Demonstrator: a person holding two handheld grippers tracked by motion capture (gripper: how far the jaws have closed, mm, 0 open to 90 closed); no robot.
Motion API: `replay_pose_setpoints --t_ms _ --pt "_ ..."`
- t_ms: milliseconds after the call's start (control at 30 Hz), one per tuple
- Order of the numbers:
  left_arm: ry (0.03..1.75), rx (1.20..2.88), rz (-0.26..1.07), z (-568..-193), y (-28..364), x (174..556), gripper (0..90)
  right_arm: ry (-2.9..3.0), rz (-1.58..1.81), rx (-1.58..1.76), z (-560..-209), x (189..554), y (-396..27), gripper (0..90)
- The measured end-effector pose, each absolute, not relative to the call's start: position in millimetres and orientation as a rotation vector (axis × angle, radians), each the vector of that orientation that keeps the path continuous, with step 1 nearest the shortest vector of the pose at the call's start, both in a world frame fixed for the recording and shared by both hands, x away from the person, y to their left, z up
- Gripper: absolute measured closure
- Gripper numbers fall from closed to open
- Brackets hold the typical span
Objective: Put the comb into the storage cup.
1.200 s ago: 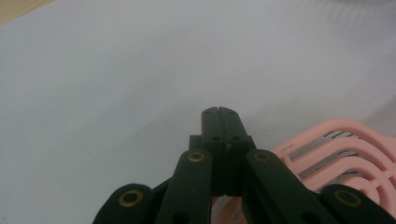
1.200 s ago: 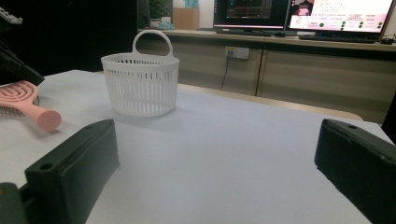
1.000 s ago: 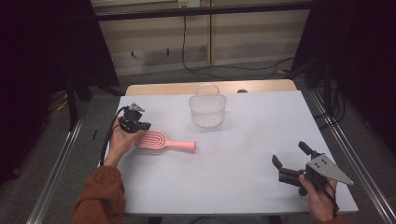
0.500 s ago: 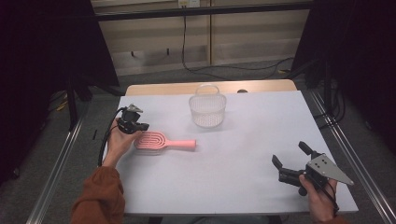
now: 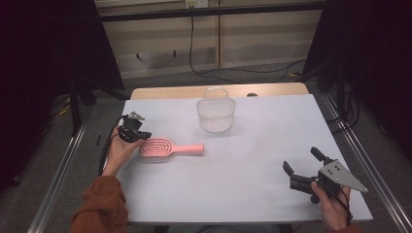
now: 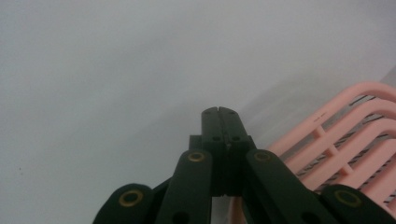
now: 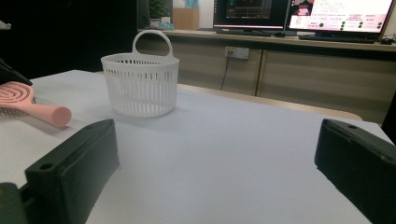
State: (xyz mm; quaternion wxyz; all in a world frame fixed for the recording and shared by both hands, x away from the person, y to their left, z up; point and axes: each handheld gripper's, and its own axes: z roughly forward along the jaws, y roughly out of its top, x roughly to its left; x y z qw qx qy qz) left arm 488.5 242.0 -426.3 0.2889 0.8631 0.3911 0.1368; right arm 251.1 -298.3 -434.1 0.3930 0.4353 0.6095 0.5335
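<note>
A pink hairbrush [image 5: 170, 148] lies flat on the white table [image 5: 252, 145], handle pointing right. My left gripper [image 5: 137, 136] hovers just left of the brush head, its jaws pressed together with nothing between them; up close its fingertips [image 6: 219, 114] point down at the table beside the brush's pink ribs [image 6: 345, 140]. A white slatted basket [image 5: 216, 114] with a handle stands upright at the table's back middle. My right gripper [image 5: 303, 162] rests near the front right corner, jaws spread wide and empty, facing the basket [image 7: 141, 79] and the brush [image 7: 32, 107].
The table's wooden far edge [image 5: 218, 91] runs behind the basket. Metal rails flank the table on both sides. Cables hang on the floor beyond. Monitors [image 7: 299, 11] sit on a bench far behind, in the right gripper view.
</note>
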Motion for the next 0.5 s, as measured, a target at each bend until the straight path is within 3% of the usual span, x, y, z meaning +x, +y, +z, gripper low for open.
replay_pose_setpoints --t_ms 500 --pt "1.041 2.313 0.348 -426.2 243.5 481.4 90.0 1.547 1.355 1.104 -434.1 250.8 -298.6 0.0"
